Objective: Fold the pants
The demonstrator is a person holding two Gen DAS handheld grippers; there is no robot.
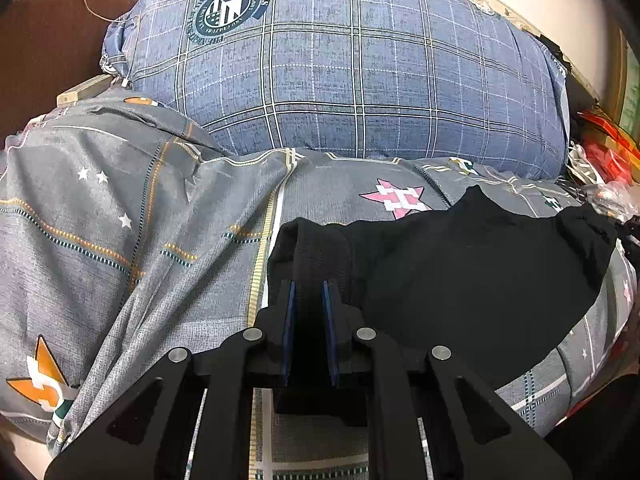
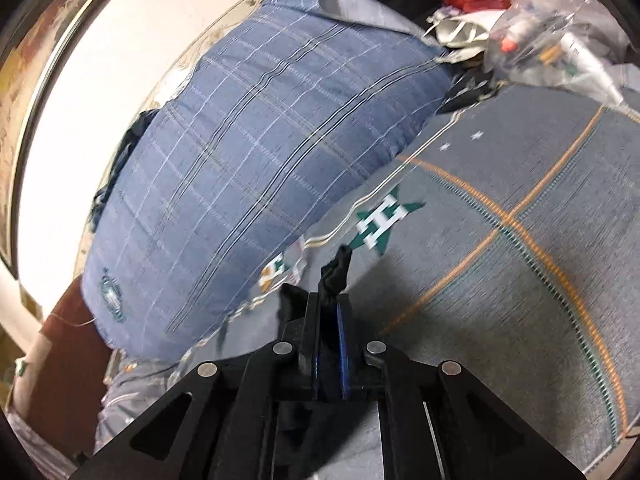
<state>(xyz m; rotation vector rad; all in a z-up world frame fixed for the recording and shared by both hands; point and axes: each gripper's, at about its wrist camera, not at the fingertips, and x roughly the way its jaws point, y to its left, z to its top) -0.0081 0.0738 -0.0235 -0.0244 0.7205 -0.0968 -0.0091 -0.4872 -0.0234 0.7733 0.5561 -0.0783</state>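
Observation:
The black pants [image 1: 460, 272] lie on the grey patterned bedsheet [image 1: 140, 240], spread from the centre to the right in the left wrist view. My left gripper [image 1: 308, 286] is shut on the left end of the pants, with black fabric between its blue pads. In the right wrist view my right gripper [image 2: 330, 300] is shut on a bunched corner of the black pants [image 2: 336, 274], which pokes out past the fingertips above the sheet [image 2: 500, 280]. The rest of the pants is hidden there.
A big blue plaid pillow [image 1: 340, 72] lies behind the pants; it also shows in the right wrist view [image 2: 260, 168]. Red and clear plastic bags [image 2: 520, 8] clutter the bed's far corner. A brown cushion [image 1: 48, 48] sits at the left.

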